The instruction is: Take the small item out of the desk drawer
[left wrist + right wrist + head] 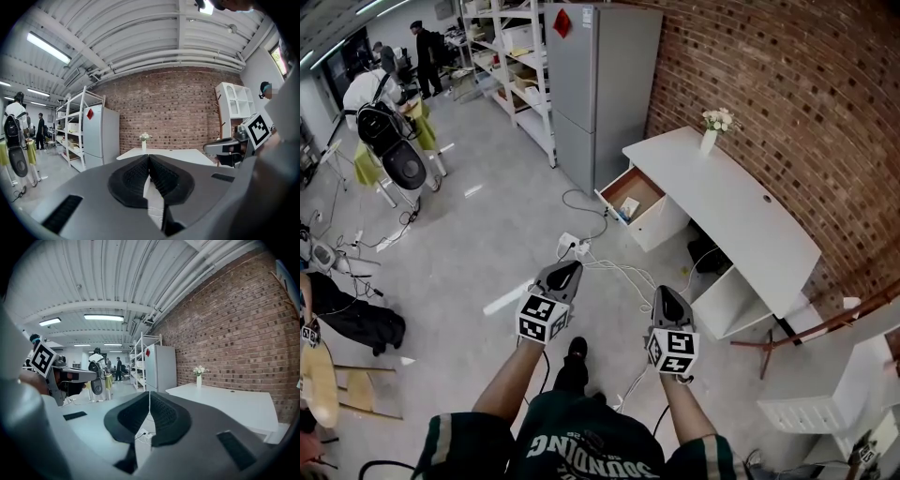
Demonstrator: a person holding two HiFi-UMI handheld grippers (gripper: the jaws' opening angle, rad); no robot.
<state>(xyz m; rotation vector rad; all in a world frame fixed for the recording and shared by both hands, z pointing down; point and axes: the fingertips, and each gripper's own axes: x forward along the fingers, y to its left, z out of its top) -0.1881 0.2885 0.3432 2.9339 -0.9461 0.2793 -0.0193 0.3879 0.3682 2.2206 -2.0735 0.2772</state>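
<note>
While the person stands on the grey floor, well apart from the white bench (pixel 741 214), both tongs are held out in front of the body, side by side and with a gap between them. The left tongs (pixel 569 268) are clenched: in the left gripper view the two black ribbed pads (pixel 161 178) meet at their tips, and nothing is between them. The right tongs (pixel 664 293) are clenched too. In the right gripper view the pads touch each other at the tips, also with nothing between them.

The bench stands along the brick wall (pixel 769 84). At its end, on the side of the grey refrigerator (pixel 602 89), the drawer (pixel 645 190) is pulled out and its brown inside is open to view. The small item (pixel 630 207) lies inside the drawer, a pale thing near the front wall; it is too small to tell what it is. Neither tongs are near it.

On the far end of the bench a white vase with flowers (pixel 710 139) stands upright. White cables (pixel 614 269) and a power strip (pixel 572 246) lie on the floor between the tongs and the drawer.
</note>
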